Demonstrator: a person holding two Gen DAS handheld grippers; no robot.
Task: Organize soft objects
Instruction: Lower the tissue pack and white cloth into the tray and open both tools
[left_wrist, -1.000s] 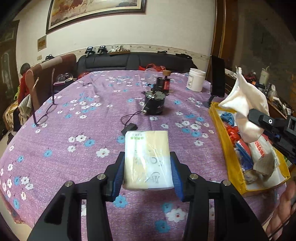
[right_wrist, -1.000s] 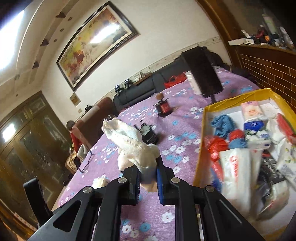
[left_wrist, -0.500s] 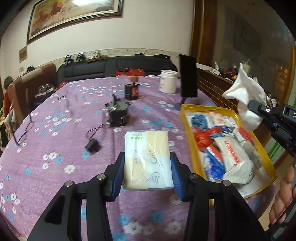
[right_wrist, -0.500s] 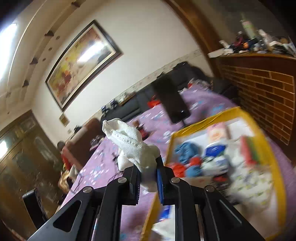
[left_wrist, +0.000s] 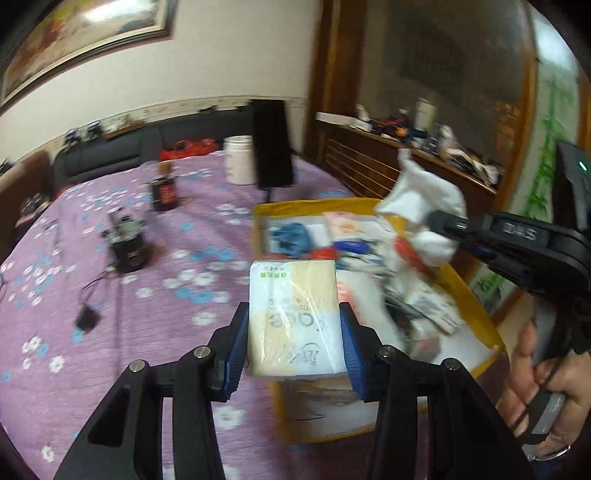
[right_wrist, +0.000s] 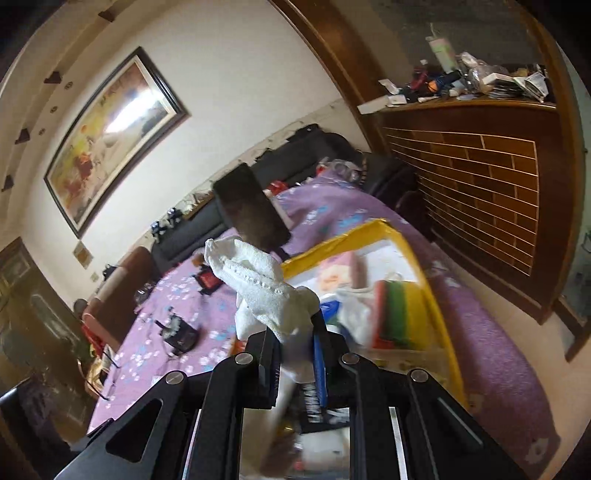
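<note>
Yellow box on the purple table is the goal, I judge. The left gripper clamps a wrapped tissue pack above its near edge; the right gripper pinches a white cloth over it, both ready for dropping in.

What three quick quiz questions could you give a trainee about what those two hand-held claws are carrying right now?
1. True or false: the left gripper is empty.
2. What does the right gripper hold? A) white cloth B) blue sock C) black phone
3. Fill in: both loads hang over or near the ____ bin.

Key
1. False: its blue pads press the sides of a tissue pack.
2. A: the white cloth is pinched between shut jaws.
3. Yellow: the yellow bin on the purple tablecloth already holds soft items.
</note>
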